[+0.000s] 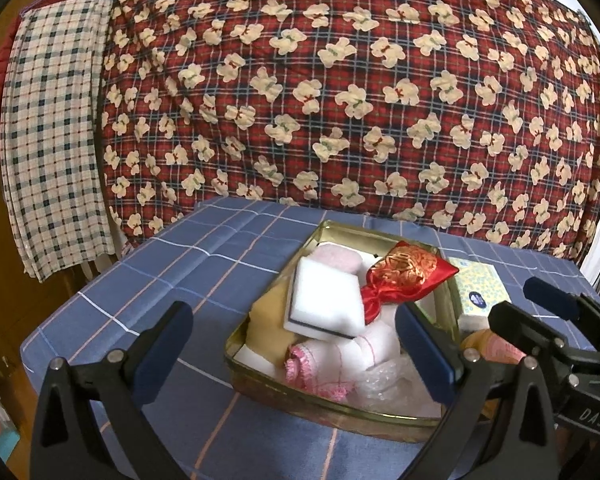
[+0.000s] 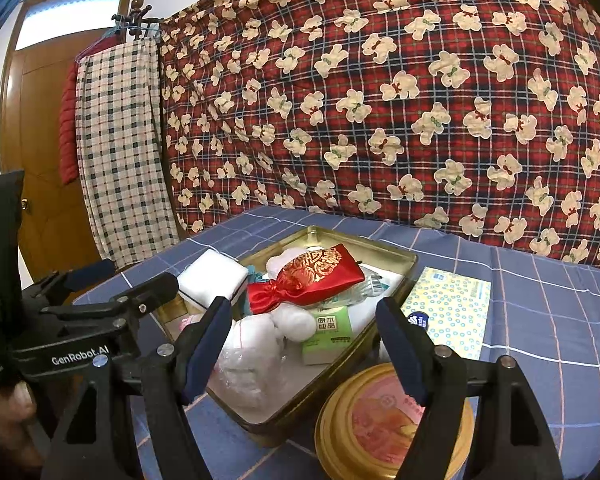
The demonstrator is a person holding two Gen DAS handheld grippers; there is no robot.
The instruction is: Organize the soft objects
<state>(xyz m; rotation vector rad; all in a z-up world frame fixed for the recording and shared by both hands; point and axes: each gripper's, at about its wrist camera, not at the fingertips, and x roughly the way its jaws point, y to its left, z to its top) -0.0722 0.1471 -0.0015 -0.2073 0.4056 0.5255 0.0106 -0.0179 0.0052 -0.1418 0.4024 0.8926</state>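
Both the left gripper [image 1: 294, 344] and right gripper [image 2: 304, 344] hover spread and empty over an overfilled tin [image 1: 340, 404], whose teetering white sponge [image 1: 324, 300] may slide out if nudged.

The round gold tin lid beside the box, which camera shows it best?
The right wrist view: the round gold tin lid lies near and face-up, pink label visible. The left wrist view shows only a sliver behind the right gripper.
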